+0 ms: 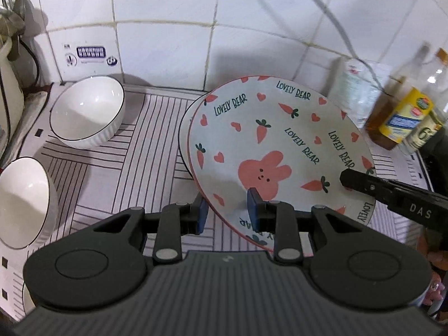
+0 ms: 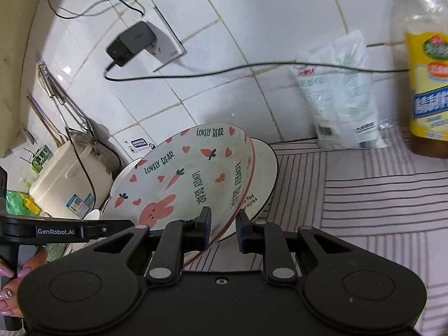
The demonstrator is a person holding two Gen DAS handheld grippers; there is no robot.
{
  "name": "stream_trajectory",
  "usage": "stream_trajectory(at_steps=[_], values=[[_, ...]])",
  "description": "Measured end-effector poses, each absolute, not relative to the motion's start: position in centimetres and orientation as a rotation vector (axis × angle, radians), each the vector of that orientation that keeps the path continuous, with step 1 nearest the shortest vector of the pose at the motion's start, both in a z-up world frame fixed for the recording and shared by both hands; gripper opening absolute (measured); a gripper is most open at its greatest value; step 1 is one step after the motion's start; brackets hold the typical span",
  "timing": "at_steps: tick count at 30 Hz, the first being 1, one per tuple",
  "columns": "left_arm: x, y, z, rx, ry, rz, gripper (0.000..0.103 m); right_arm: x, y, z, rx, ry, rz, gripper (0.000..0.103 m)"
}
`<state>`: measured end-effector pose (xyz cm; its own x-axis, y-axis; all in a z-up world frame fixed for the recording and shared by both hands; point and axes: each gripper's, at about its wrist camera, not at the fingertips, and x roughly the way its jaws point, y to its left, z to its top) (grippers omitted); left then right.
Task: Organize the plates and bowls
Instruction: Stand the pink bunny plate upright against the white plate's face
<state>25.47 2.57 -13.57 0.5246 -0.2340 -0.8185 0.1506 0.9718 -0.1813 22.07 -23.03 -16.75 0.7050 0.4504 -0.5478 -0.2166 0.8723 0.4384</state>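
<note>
- Patterned plate, printed with a pink rabbit, carrots, hearts and "LOVELY BEAR", held tilted above the striped mat on the desk.
- Beneath and behind it, a second, plain plate with a dark rim, partly hidden; whether the two touch cannot be told.
- Left gripper straddling the near rim of the patterned plate, one blue-padded finger on each face, narrowly parted; seemingly clamped on the rim.
- Right gripper astride the opposite rim in the same way, fingers either side of the edge, a small gap visible by the right finger; firm contact uncertain.
- Likely handling: glazed ceramic, stiff, moderately heavy, slippery and easily chipped; best taken at the rim from two opposite sides, as here.
- No long axis, being round; eating face turned up and toward the left camera, far edge raised toward the tiled wall.
- Two white ribbed bowls left of the plates: far bowl tilted with its mouth facing forward, near bowl at the frame edge.
- Bottles and a plastic packet at the right, against the wall.
</note>
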Motion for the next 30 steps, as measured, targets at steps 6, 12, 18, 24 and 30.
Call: stream_trajectory(at_steps=[6, 12, 18, 24, 30], values=[[28.9, 3.0, -15.8, -0.113, 1.061, -0.215, 0.027, 24.9, -22.4, -18.2, 0.338, 0.726, 0.360, 0.023], [30.5, 2.7, -16.2, -0.123, 1.126, -0.193, 0.028, 26.7, -21.8, -19.3, 0.321, 0.773, 0.333, 0.023], [31.7, 2.7, -15.8, -0.130, 1.169, -0.166, 0.029, 27.3, -20.8, -19.2, 0.292, 0.805, 0.319, 0.023], [32.5, 2.6, -16.0, -0.144, 1.197, -0.149, 0.030, 28.0, -19.0, -18.5, 0.198, 0.844, 0.262, 0.025], [32.4, 3.0, -16.6, -0.179, 1.205, -0.126, 0.030, 28.7, -18.2, -18.1, 0.137, 0.874, 0.247, 0.026]])
